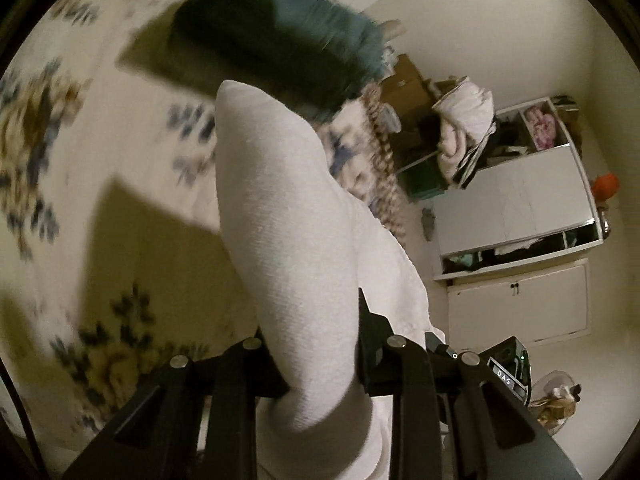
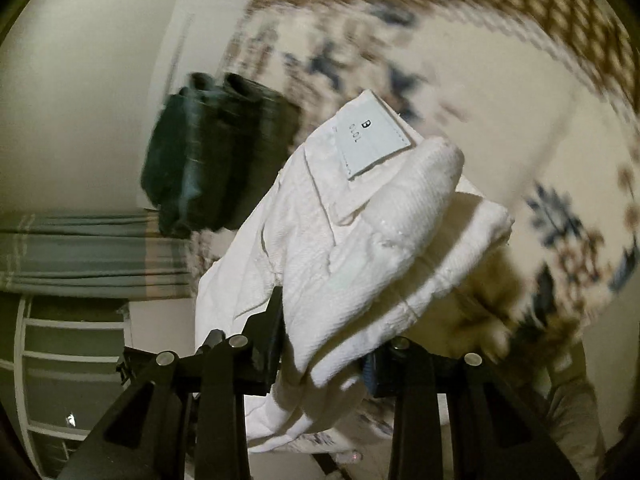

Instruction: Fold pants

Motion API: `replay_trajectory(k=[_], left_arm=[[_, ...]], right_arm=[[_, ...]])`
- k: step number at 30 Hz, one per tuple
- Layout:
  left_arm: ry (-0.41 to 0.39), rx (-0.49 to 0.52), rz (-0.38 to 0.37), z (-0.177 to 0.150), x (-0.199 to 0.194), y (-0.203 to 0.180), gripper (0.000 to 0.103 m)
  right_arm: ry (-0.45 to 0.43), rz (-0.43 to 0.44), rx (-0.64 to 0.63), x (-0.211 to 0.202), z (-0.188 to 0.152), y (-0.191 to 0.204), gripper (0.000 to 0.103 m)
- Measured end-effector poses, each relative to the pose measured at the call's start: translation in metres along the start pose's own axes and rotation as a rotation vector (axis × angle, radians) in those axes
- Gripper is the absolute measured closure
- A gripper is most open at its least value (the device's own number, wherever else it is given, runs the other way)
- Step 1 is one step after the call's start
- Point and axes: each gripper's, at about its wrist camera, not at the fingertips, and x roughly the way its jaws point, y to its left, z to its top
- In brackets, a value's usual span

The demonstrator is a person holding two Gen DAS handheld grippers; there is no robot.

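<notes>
The white pants (image 1: 288,232) are bunched between the jaws of my left gripper (image 1: 320,344), which is shut on them and holds them above the floral bedspread (image 1: 80,160). In the right wrist view my right gripper (image 2: 324,344) is shut on the folded white pants (image 2: 360,232), with a pale label patch (image 2: 374,140) facing the camera. A folded dark teal garment (image 1: 272,36) lies on the bed beyond; it also shows in the right wrist view (image 2: 216,152). Both views are blurred by motion.
A white cabinet with open shelves (image 1: 516,200) full of clothes and boxes stands against the wall at right. The bed's patterned edge (image 1: 384,168) runs beside it. A white slatted frame (image 2: 72,360) and grey curtain (image 2: 80,252) lie at left in the right wrist view.
</notes>
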Motion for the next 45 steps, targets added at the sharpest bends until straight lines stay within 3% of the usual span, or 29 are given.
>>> replay_trajectory(k=[5, 9, 14, 19, 20, 23, 25, 26, 28, 29, 30, 32, 34, 36, 39, 45], left_arm=[[-0.041, 0.031, -0.017, 0.082, -0.016, -0.034, 0.081], [-0.083, 0.051, -0.014, 0.171, -0.017, -0.051, 0.081], [-0.116, 0.08, 0.028, 0.281, -0.001, -0.047, 0.081], [-0.101, 0.096, 0.095, 0.352, 0.023, -0.005, 0.079], [-0.087, 0.101, 0.125, 0.356, 0.029, 0.004, 0.074], [0.012, 0.096, 0.317, 0.369, 0.063, 0.042, 0.065], [0.06, 0.071, 0.352, 0.367, 0.074, 0.057, 0.063], [0.054, 0.074, 0.369, 0.363, 0.073, 0.059, 0.059], [0.031, 0.114, 0.425, 0.355, 0.067, 0.051, 0.047], [0.016, 0.138, 0.471, 0.35, 0.064, 0.044, 0.035], [0.003, 0.149, 0.497, 0.348, 0.06, 0.04, 0.029], [-0.05, 0.191, 0.548, 0.339, 0.048, 0.025, 0.015], [-0.095, 0.213, 0.592, 0.328, 0.035, 0.007, 0.007], [-0.128, 0.225, 0.665, 0.319, 0.027, -0.006, 0.007], [-0.175, 0.233, 0.776, 0.309, 0.014, -0.026, 0.007], [-0.239, 0.207, 0.78, 0.276, -0.027, -0.062, 0.007]], right_arm=[[-0.046, 0.058, -0.085, 0.002, 0.05, 0.098, 0.069], [-0.073, 0.094, -0.139, 0.024, 0.096, 0.17, 0.069], [-0.088, 0.126, -0.197, 0.092, 0.171, 0.258, 0.069], [-0.074, 0.128, -0.227, 0.179, 0.228, 0.306, 0.069], [-0.062, 0.11, -0.232, 0.202, 0.236, 0.31, 0.069], [-0.006, 0.025, -0.264, 0.254, 0.246, 0.307, 0.067], [0.057, -0.045, -0.285, 0.28, 0.245, 0.303, 0.062], [0.077, -0.071, -0.297, 0.287, 0.243, 0.302, 0.059], [0.114, -0.107, -0.325, 0.292, 0.242, 0.302, 0.043], [0.115, -0.137, -0.355, 0.289, 0.241, 0.305, 0.029], [0.108, -0.156, -0.381, 0.285, 0.236, 0.308, 0.018], [0.058, -0.281, -0.471, 0.269, 0.232, 0.323, 0.013], [0.007, -0.395, -0.577, 0.257, 0.226, 0.337, 0.011], [-0.049, -0.529, -0.7, 0.249, 0.218, 0.351, 0.007], [-0.078, -0.657, -0.805, 0.241, 0.21, 0.363, 0.005], [-0.116, -0.695, -0.867, 0.203, 0.193, 0.387, 0.005]])
